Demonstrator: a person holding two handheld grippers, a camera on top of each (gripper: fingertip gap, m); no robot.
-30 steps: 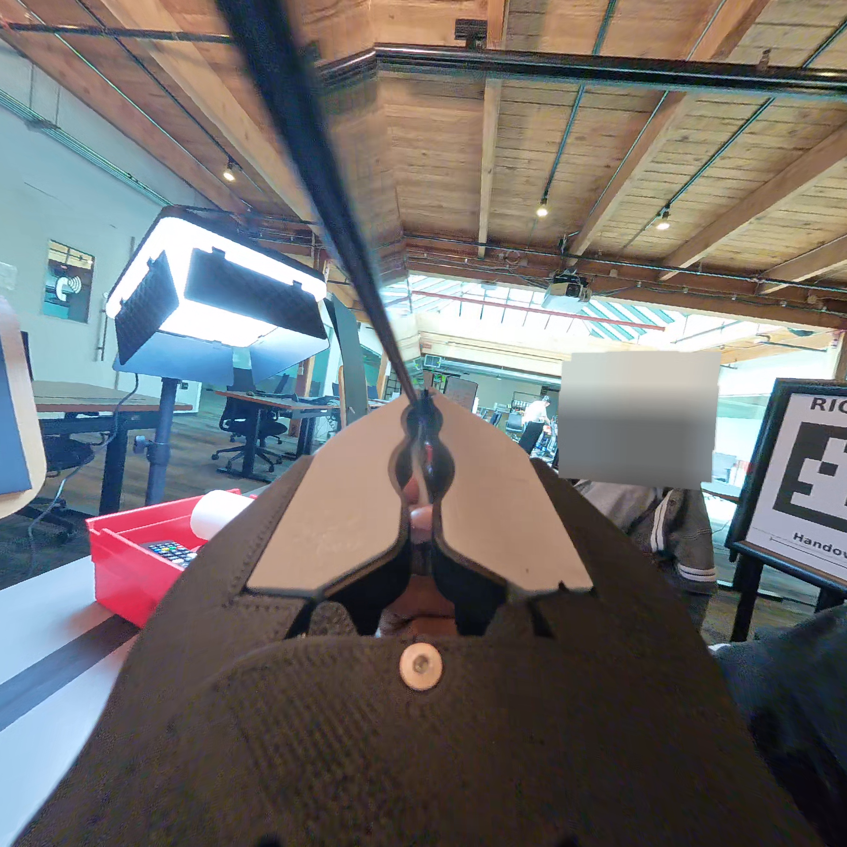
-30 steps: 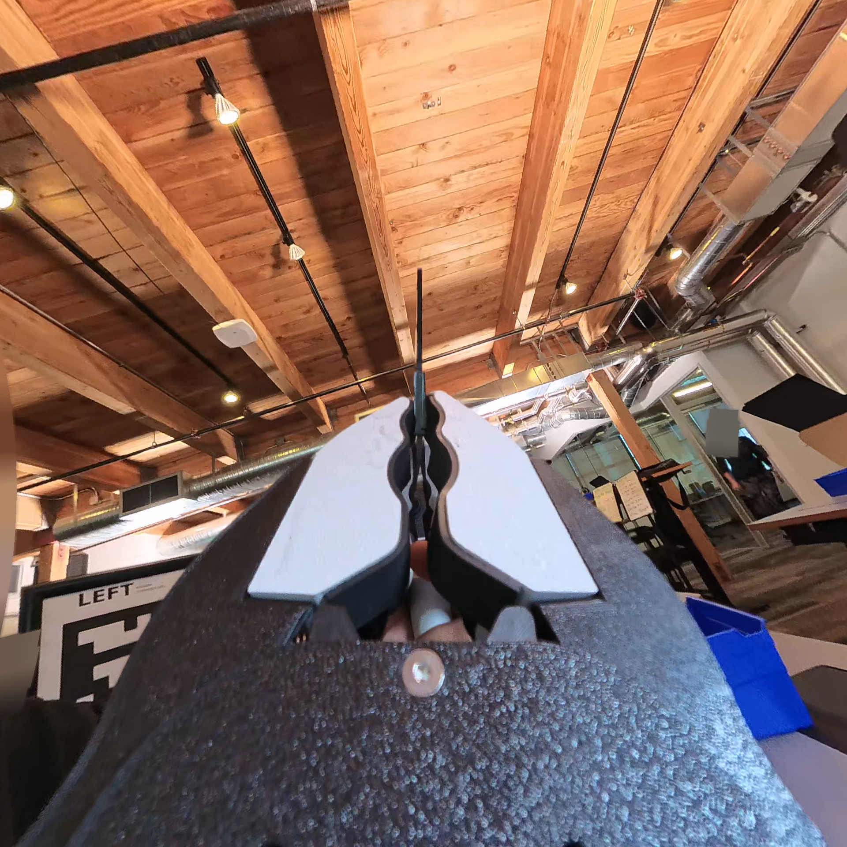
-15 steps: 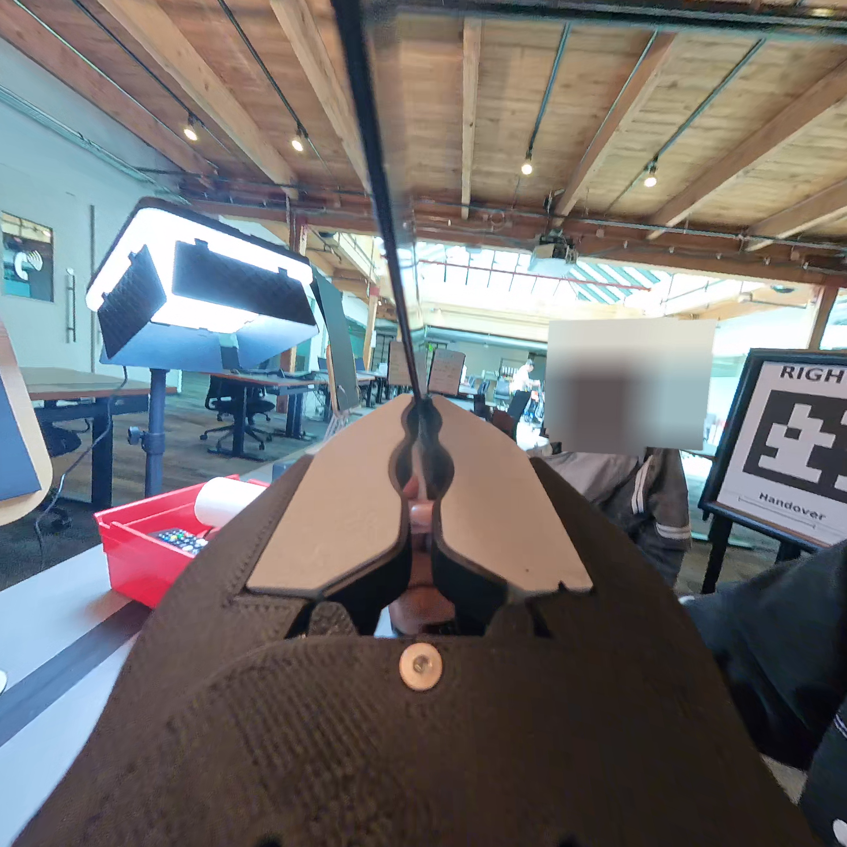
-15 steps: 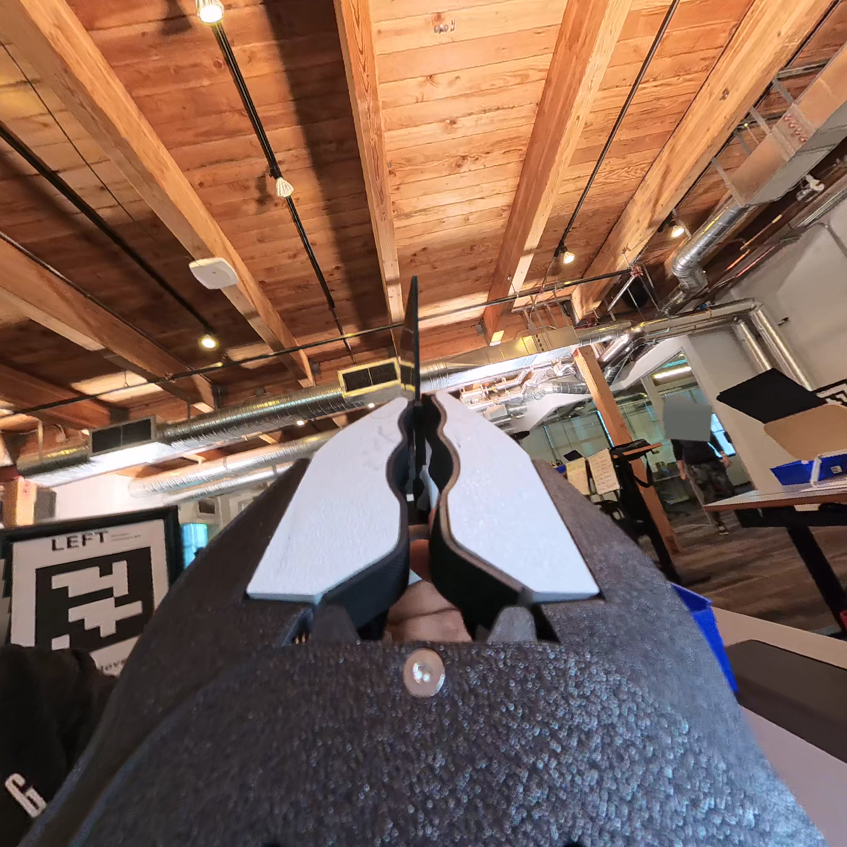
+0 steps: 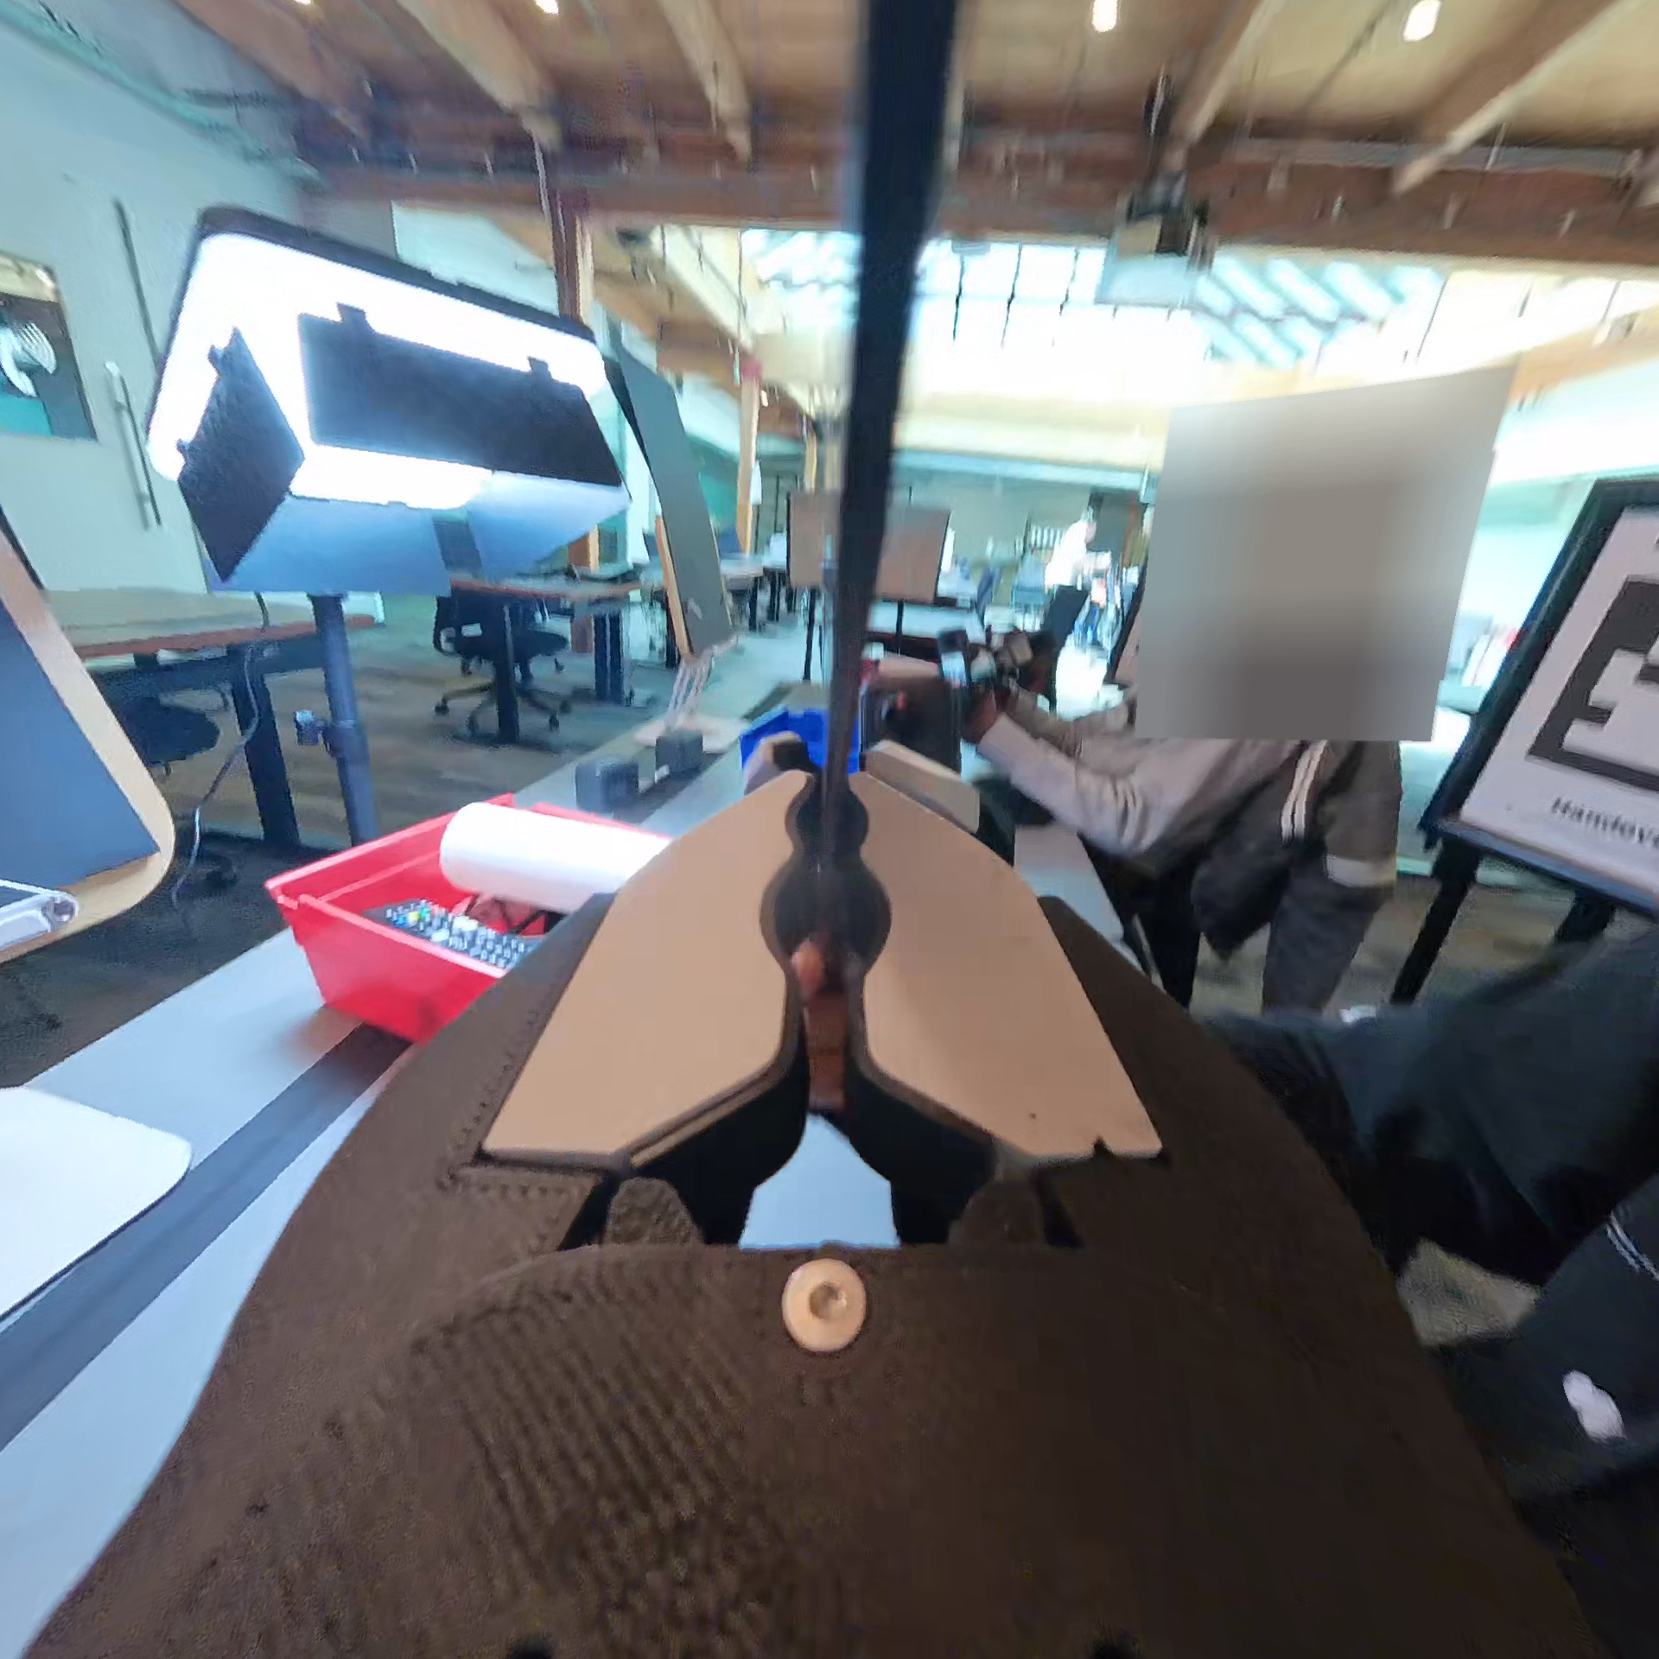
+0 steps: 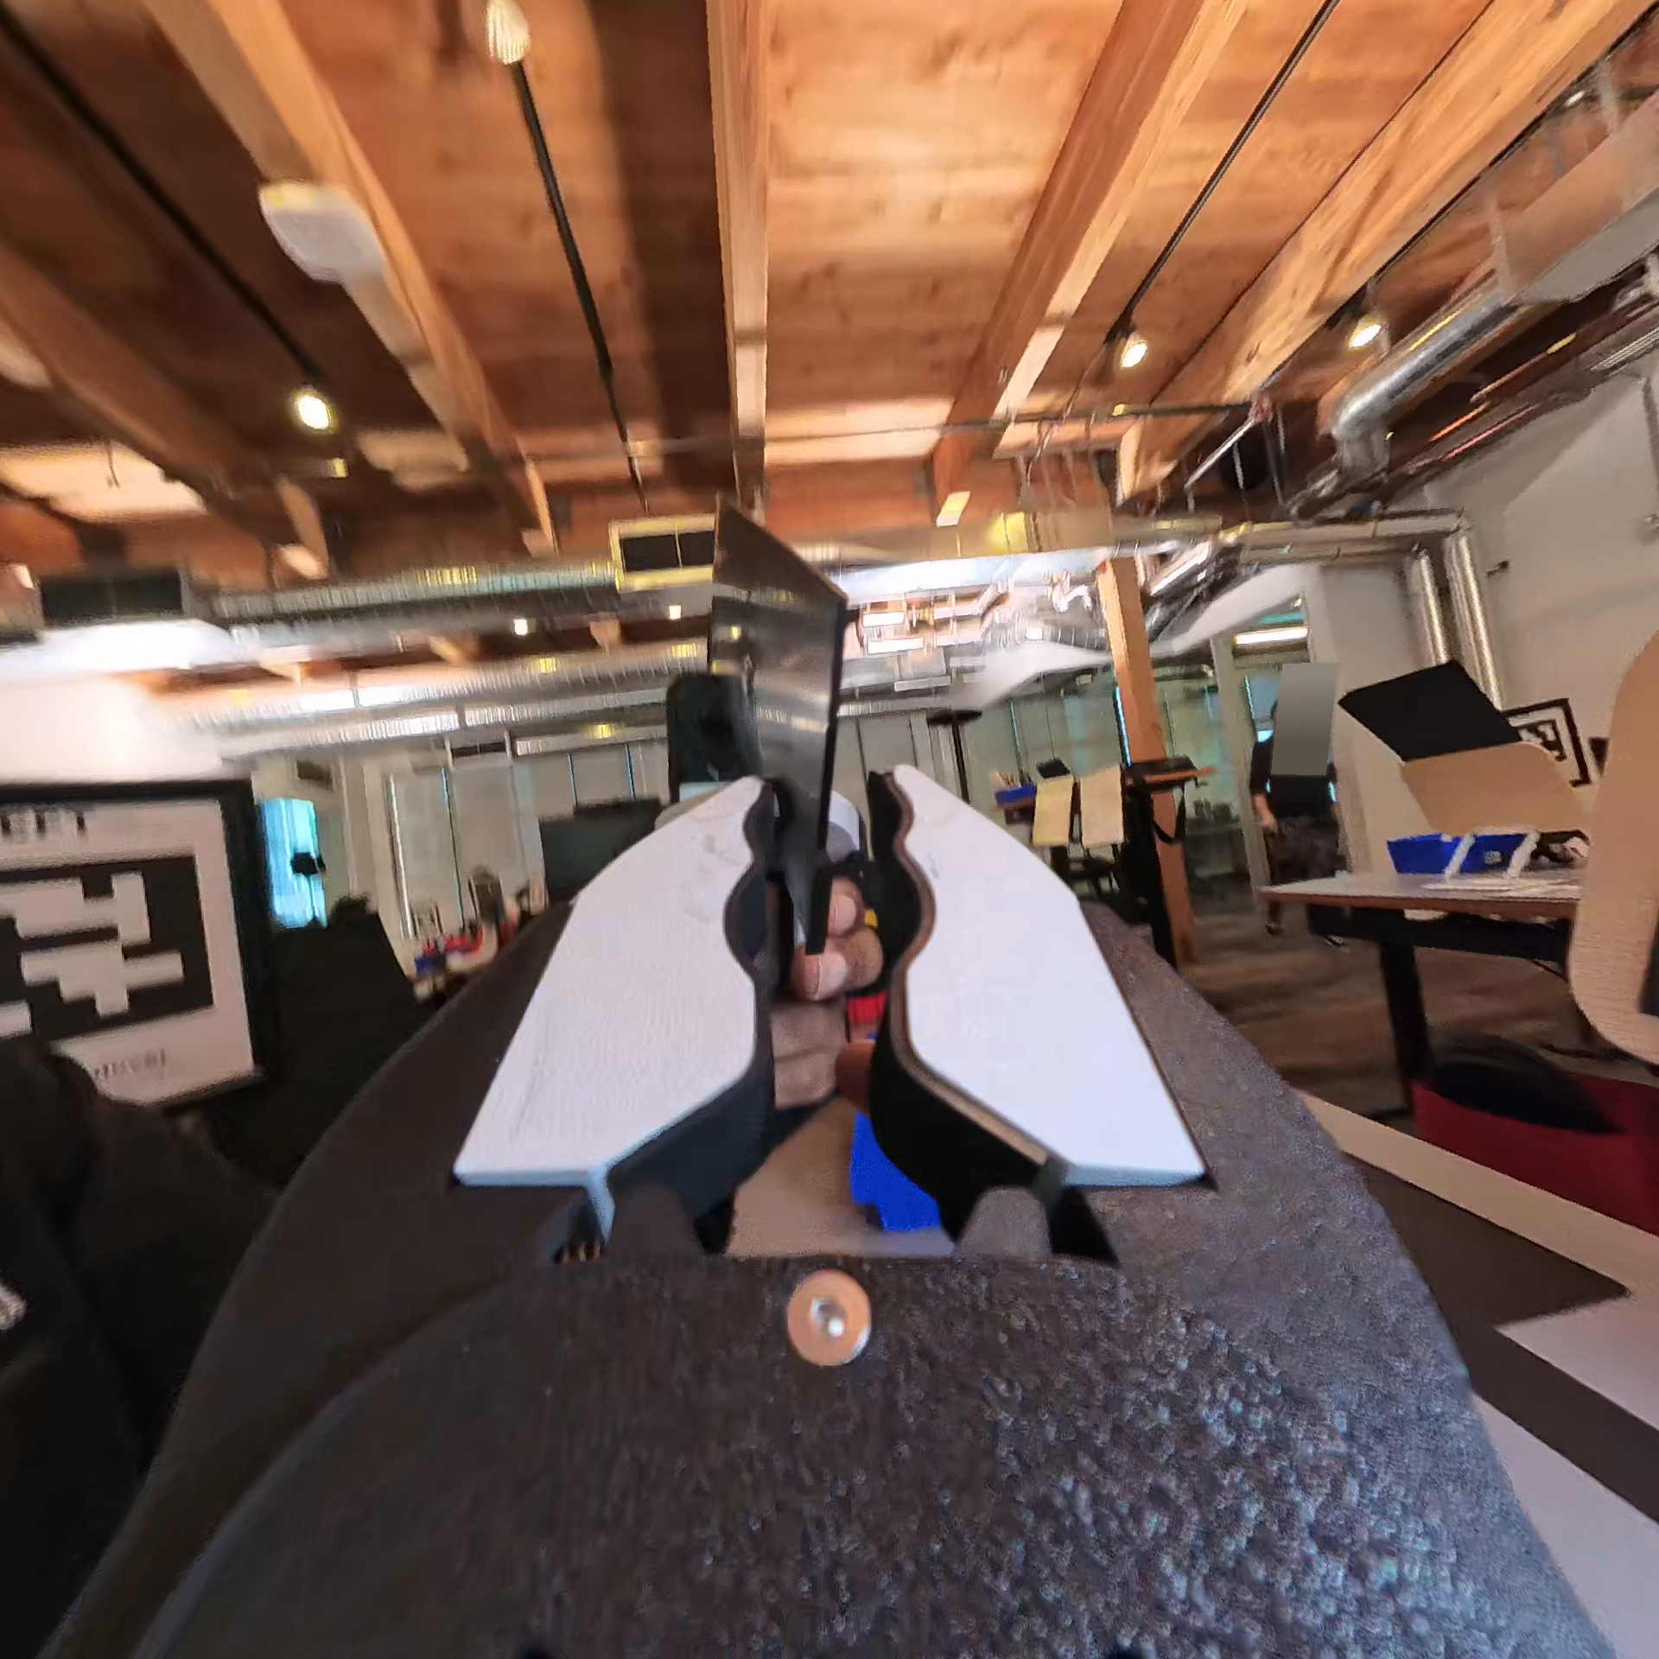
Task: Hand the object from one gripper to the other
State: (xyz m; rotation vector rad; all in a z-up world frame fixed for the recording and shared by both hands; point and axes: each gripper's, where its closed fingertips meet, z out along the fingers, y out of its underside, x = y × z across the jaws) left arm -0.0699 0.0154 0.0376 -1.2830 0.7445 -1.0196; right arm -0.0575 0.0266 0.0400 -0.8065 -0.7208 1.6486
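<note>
Since a moment ago the right gripper [image 6: 830, 808] has spread its jaws, releasing the thin black sheet [image 5: 884, 377], which stands upright above the tabletop [image 5: 179, 1275], clamped edge-on in the left gripper [image 5: 830, 799]'s closed jaws, likely completing the handover.

Thin black object [image 5: 884, 377] cut off at top edge; ceiling [image 6: 898, 224] motion-blurred.

I see both views bright, daylit. Left wrist view: softbox lamp [image 5: 377, 422] and skylight windows [image 5: 1122, 296] blow out white, background smeared with motion blur. Right wrist view: ceiling spotlights [image 6: 311, 410] glare, left edge blurs, wooden beams [image 6: 738, 224] bend from fisheye. Gripper bodies stay sharp up close.
</note>
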